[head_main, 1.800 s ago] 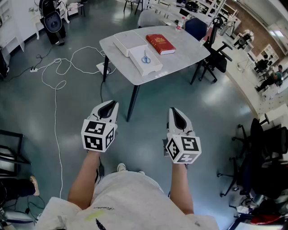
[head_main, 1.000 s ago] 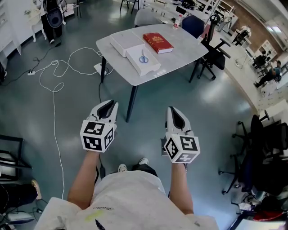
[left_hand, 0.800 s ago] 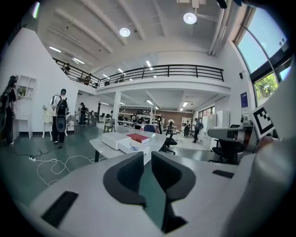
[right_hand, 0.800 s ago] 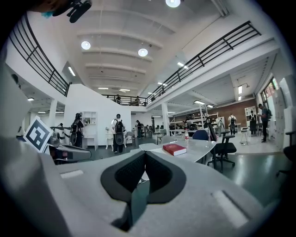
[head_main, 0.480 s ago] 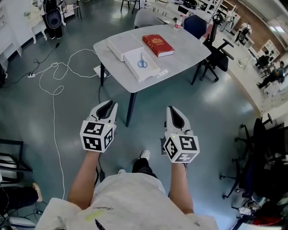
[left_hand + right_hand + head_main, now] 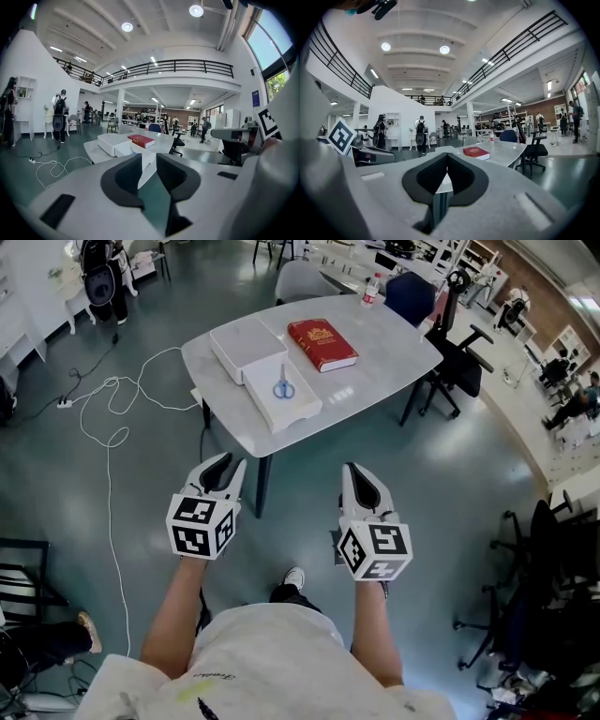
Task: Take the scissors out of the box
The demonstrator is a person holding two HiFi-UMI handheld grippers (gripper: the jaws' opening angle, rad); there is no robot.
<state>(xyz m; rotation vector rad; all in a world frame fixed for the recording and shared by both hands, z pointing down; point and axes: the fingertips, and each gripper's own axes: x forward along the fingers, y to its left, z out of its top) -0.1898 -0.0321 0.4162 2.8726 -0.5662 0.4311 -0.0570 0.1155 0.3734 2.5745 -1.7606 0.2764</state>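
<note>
The blue-handled scissors (image 6: 282, 385) lie on a flat white box (image 6: 291, 407) near the front edge of a light grey table (image 6: 384, 352). Both grippers hang in the air over the floor, well short of the table. My left gripper (image 6: 223, 465) has its jaws a little apart, a narrow gap showing at the tips (image 6: 149, 157), and holds nothing. My right gripper (image 6: 356, 474) is shut and empty, its tips touching (image 6: 447, 155). The scissors do not show in either gripper view.
A second white box (image 6: 242, 343) and a red book (image 6: 322, 343) lie on the table behind the scissors. A bottle (image 6: 375, 289) stands at the far edge. Office chairs (image 6: 459, 352) stand to the right, and a white cable (image 6: 108, 437) snakes over the floor at left.
The table with the box and scissors has come closer and lower in the head view as the person walks toward it. Both grippers keep the same pose.
</note>
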